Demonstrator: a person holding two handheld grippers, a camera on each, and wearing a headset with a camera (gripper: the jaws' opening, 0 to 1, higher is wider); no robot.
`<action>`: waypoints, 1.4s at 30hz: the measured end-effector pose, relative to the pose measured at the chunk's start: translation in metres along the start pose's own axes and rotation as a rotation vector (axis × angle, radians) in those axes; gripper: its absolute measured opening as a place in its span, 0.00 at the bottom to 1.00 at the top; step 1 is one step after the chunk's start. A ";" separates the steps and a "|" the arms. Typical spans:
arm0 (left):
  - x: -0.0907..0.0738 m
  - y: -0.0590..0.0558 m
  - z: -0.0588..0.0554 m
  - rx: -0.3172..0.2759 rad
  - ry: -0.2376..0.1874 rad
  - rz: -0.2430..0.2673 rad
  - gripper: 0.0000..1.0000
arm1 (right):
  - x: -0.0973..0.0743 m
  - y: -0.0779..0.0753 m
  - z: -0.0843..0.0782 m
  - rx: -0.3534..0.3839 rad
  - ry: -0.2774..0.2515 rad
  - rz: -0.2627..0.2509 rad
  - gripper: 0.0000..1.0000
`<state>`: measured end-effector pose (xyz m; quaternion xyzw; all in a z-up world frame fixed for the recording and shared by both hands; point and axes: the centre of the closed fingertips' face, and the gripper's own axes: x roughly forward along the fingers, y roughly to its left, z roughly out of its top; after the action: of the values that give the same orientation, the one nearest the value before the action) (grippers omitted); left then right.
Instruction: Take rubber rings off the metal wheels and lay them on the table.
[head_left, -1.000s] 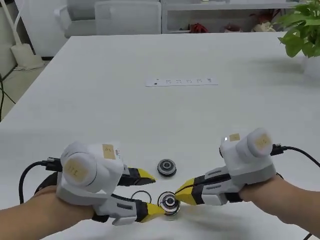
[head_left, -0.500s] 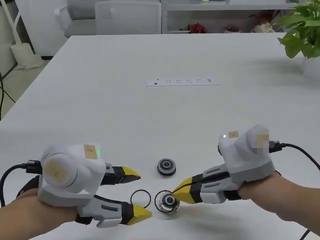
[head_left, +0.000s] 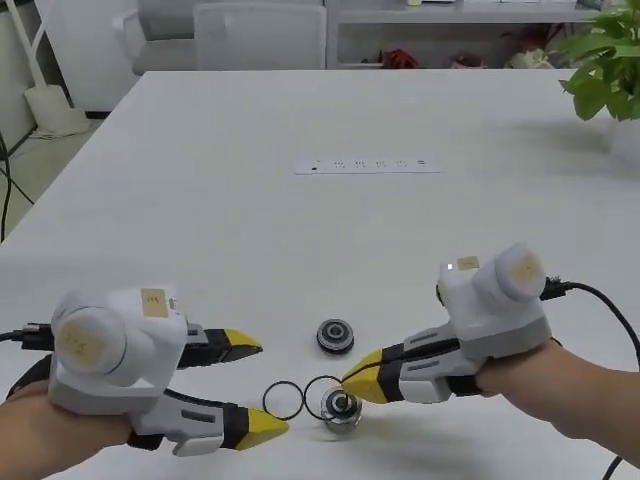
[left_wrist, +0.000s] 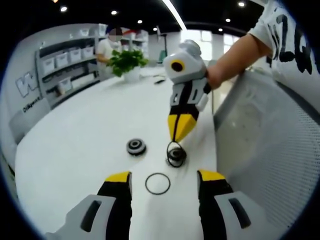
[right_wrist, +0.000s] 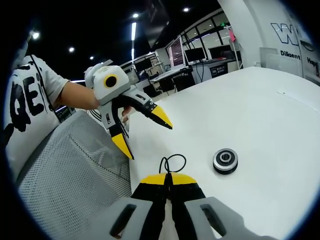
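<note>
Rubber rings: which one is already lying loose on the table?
The rubber ring in front of the open left gripper, flat and untouched. The other ring is pinched in the shut right gripper at the near wheel.

Office lab: desk monitors (right_wrist: 200, 51), shelved storage bins (left_wrist: 64, 62).

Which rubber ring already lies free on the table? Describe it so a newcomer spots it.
On the white table, just ahead of the open yellow-tipped left gripper, a thin black rubber ring lies flat. Unlike the second ring, pinched by the right gripper, nothing touches it.
</note>
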<state>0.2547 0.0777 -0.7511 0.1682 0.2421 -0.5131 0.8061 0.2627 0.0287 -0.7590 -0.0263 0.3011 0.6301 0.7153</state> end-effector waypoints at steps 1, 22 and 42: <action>0.000 0.000 0.000 0.000 0.000 0.002 0.54 | 0.001 0.000 0.001 0.002 -0.003 0.001 0.00; -0.017 0.012 -0.008 -0.022 -0.006 0.053 0.59 | 0.030 -0.003 0.014 0.056 -0.034 -0.003 0.00; -0.024 0.016 -0.014 -0.041 -0.004 0.081 0.59 | 0.048 -0.007 0.001 0.148 -0.011 -0.001 0.00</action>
<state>0.2576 0.1094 -0.7489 0.1602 0.2440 -0.4753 0.8300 0.2712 0.0703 -0.7830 0.0301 0.3431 0.6059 0.7171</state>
